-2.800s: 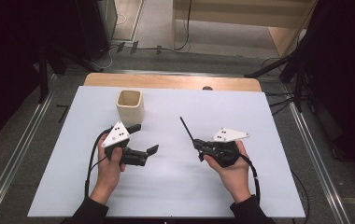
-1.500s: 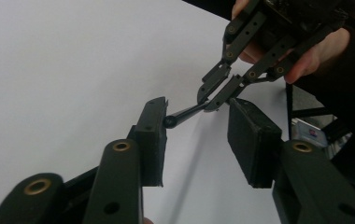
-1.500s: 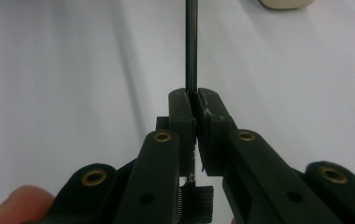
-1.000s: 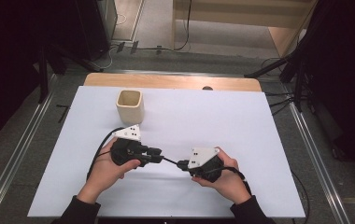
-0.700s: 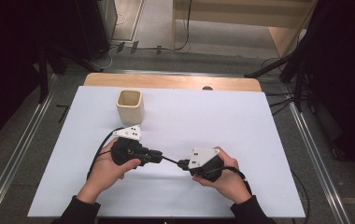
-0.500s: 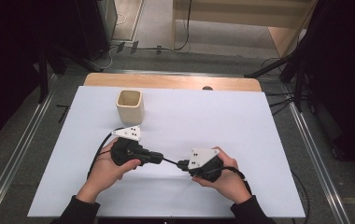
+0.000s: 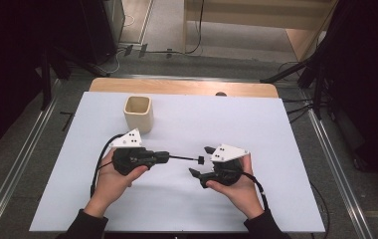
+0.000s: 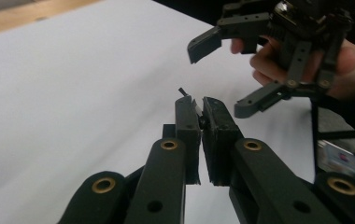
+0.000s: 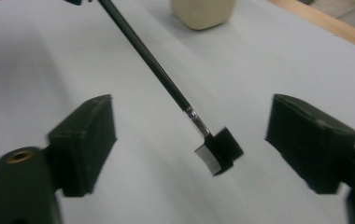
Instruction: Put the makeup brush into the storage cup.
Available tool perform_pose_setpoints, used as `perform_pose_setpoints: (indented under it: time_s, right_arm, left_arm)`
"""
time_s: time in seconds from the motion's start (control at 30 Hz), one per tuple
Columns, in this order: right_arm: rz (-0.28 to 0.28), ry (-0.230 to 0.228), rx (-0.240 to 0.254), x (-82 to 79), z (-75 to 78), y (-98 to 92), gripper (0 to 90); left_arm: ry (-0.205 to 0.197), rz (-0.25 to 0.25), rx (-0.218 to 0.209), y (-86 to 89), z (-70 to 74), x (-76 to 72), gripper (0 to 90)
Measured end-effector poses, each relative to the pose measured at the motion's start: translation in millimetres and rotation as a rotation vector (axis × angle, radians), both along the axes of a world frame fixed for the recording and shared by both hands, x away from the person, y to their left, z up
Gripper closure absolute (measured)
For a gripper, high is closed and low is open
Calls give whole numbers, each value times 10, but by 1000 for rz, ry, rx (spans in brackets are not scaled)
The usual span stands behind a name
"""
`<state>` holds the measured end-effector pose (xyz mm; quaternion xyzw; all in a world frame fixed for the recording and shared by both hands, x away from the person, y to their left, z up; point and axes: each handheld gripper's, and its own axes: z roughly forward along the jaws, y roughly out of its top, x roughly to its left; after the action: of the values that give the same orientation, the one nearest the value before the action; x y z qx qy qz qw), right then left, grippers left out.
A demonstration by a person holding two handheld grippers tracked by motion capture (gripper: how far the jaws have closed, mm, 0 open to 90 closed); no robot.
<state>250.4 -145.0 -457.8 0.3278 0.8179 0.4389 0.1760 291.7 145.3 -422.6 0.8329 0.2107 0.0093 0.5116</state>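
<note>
Left gripper (image 7: pixel 161 157) is pinching a thin black brush (image 7: pixel 184 158) with jaws pressed together, holding it level over the middle of the white table (image 7: pixel 286 149). Right gripper (image 7: pixel 200 161) is sitting with jaws spread wide around the brush tip, not touching it. Beige cup (image 7: pixel 138 113) is standing near the far edge, left of centre

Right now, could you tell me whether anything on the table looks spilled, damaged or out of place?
Nothing stands out. The beige cup stands upright on the clean white table, and the thin black brush is held level in the left tongs, with the right tongs open.
</note>
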Motion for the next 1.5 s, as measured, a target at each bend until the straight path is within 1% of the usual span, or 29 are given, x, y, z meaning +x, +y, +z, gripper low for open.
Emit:
perform_pose_setpoints:
  time_s: [0.03,0.07,0.1,0.13,0.2,0.23,0.27,0.3,0.33,0.4,0.47,0.5,0.6,0.67,0.73,0.8,0.83,0.87,0.93,1.03,1.1,1.13,1.17,1.23,1.33,1.37,1.43,1.47,1.5]
  right_arm:
    - [-41,-7,12,-14,2,1,115]
    - [-91,-13,29,-30,5,7,67]
    - [-123,-6,54,-33,8,4,26]
    - [-136,10,89,-33,8,2,2]
    - [-156,35,150,-37,8,2,0]
    - [-156,35,150,-37,8,2,0]
    - [-179,57,208,-58,9,9,0]
    - [-187,63,233,-65,7,14,0]
    - [-199,69,259,-75,7,25,0]
    - [-224,84,301,-101,6,52,0]
    - [-227,103,350,-114,0,86,0]
    - [-232,108,374,-122,-4,101,0]
    - [-255,129,438,-153,-21,147,0]
    - [-264,129,449,-169,-34,183,0]
    - [-268,126,456,-181,-48,208,0]
    - [-270,136,493,-189,-61,216,14]
    - [-271,138,508,-192,-68,217,29]
    - [-271,138,508,-192,-68,217,29]
    - [-287,145,544,-195,-82,205,62]
    - [-291,156,596,-192,-85,175,64]
    - [-283,136,656,-199,-84,139,44]
    - [-283,136,656,-199,-84,139,44]
    - [-295,119,665,-204,-74,123,43]
    - [-310,130,673,-190,-77,110,48]
    - [-334,165,687,-168,-95,101,69]
    - [-338,179,702,-162,-105,96,81]
    - [-344,197,726,-147,-128,78,123]
    - [-344,197,726,-147,-128,78,123]
    - [-363,215,748,-141,-142,58,139]
  left_arm:
    - [-25,29,-15,9,3,-16,859]
    - [-37,41,-21,12,2,-22,859]
    - [-50,54,-25,16,0,-27,859]
    - [-50,54,-25,16,0,-27,859]
    - [-81,88,-47,17,-13,-45,859]
    - [-81,88,-47,17,-13,-45,859]
    - [-94,100,-54,17,-19,-52,859]
    - [-117,120,-68,16,-29,-68,859]
    - [-128,129,-76,14,-34,-76,859]
    - [-147,144,-87,12,-43,-92,859]
    - [-152,148,-96,11,-47,-99,859]
    - [-169,160,-110,8,-58,-115,860]
    - [-189,179,-129,-8,-84,-141,860]
    - [-192,186,-138,-17,-96,-148,859]
    - [-208,197,-147,-39,-133,-156,859]
    - [-214,201,-148,-47,-145,-158,859]
    - [-230,206,-152,-55,-170,-151,860]
    - [-230,206,-152,-55,-170,-151,860]
    - [-233,216,-159,-60,-200,-153,860]
    - [-233,218,-165,-66,-213,-155,860]
    - [-235,222,-173,-75,-224,-164,860]
    - [-239,220,-171,-81,-229,-166,860]
    - [-239,219,-175,-99,-241,-178,859]
    - [-243,214,-173,-125,-256,-185,860]
    - [-254,211,-166,-146,-268,-197,860]
    - [-269,215,-164,-167,-280,-206,859]
    - [-278,219,-167,-182,-292,-217,859]
    - [-278,219,-167,-182,-292,-217,859]
    - [-278,224,-173,-192,-303,-222,859]
